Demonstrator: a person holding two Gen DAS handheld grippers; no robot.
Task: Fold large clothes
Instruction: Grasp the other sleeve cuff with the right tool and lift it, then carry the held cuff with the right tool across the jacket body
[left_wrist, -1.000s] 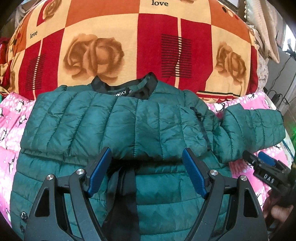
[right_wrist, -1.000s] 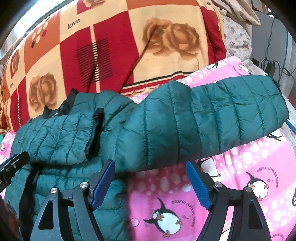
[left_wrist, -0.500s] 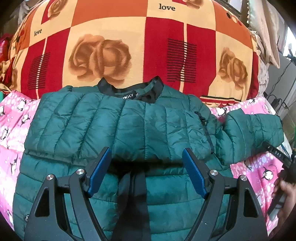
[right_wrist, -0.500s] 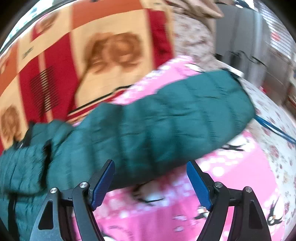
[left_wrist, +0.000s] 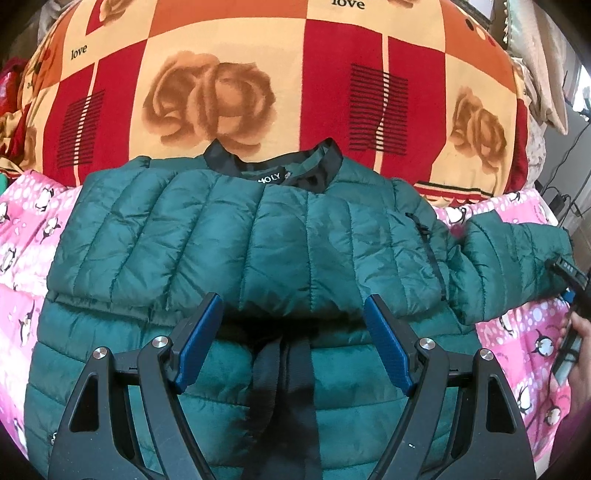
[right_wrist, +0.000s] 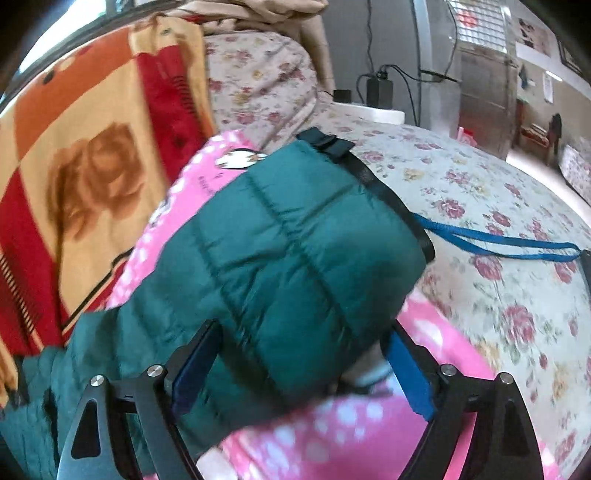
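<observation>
While one sleeve already lies folded across its chest, the green quilted jacket (left_wrist: 280, 236) rests flat on a pink penguin-print blanket (left_wrist: 22, 236), collar toward a big rose-patterned blanket (left_wrist: 258, 74) heaped behind it. The other sleeve (right_wrist: 295, 251) is stretched out sideways over the pink cover, its black-trimmed cuff reaching toward a floral bedsheet (right_wrist: 480, 184) where a blue strap (right_wrist: 498, 242) lies.

By the look of it the folding is roughly at its first third: one sleeve is in, the second has yet to be brought across, and the body has yet to be doubled over.

The right gripper (right_wrist: 299, 373) sits at the outstretched sleeve near the cuff, its jaws opening; the sleeve lies between the blue pads (right_wrist: 410, 373), which do not visibly press it. The left gripper (left_wrist: 291, 343) hovers over the middle of the jacket just below the folded sleeve, jaws wide apart and holding nothing. At the right edge of the left view, a hand (left_wrist: 580, 354) grips the right tool's handle.
</observation>
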